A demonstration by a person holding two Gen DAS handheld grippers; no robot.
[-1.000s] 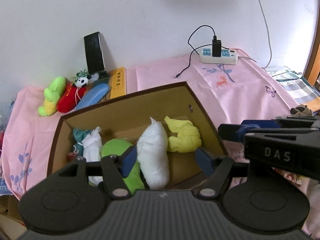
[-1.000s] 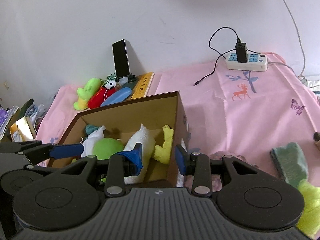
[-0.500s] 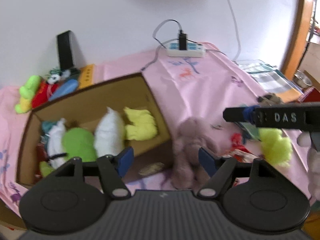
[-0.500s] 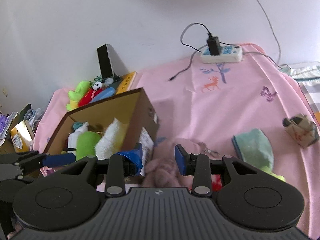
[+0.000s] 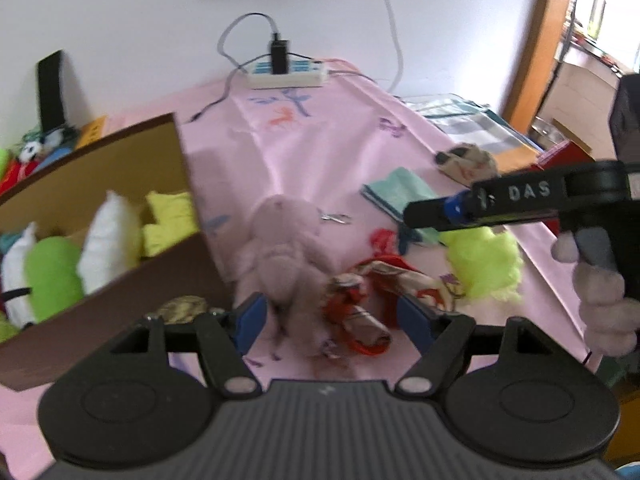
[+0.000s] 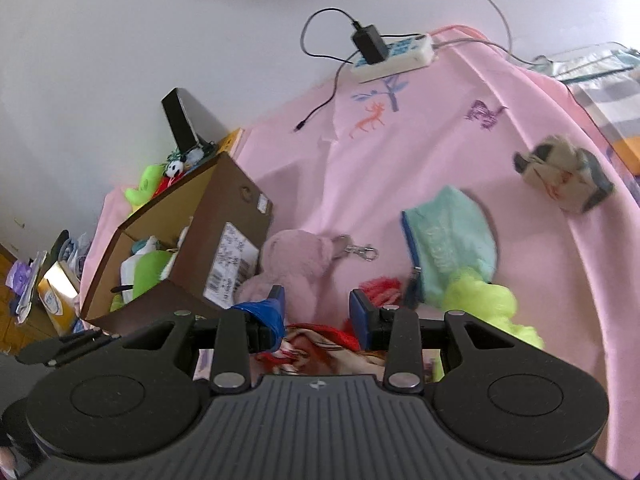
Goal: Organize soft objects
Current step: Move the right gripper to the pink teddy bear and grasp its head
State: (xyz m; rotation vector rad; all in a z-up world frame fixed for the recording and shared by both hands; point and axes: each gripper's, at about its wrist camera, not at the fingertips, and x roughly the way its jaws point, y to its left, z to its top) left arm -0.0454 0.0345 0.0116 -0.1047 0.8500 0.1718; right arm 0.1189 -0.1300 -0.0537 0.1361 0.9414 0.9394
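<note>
My left gripper (image 5: 332, 316) hangs open just above a pink plush toy (image 5: 280, 248) and a red patterned cloth (image 5: 368, 292) on the pink tablecloth. Neither is pressed by its pads. My right gripper (image 6: 318, 306) is open too, over the same pink plush (image 6: 296, 256) and red cloth (image 6: 320, 344); in the left wrist view it reaches in from the right as the right gripper (image 5: 416, 216), held by a hand. A brown cardboard box (image 5: 120, 280) to the left holds white, green and yellow soft toys.
A neon yellow-green plush (image 6: 480, 296), a teal pouch (image 6: 448, 232) and a small patterned pouch (image 6: 564, 176) lie right of the pile. A power strip (image 5: 288, 76) with cables sits at the back. A phone (image 6: 180, 120) and small toys stand behind the box (image 6: 192, 292).
Both views have swung from the box to the right and down. The pink plush and red cloth now lie between the fingers of both grippers. Both stay open.
</note>
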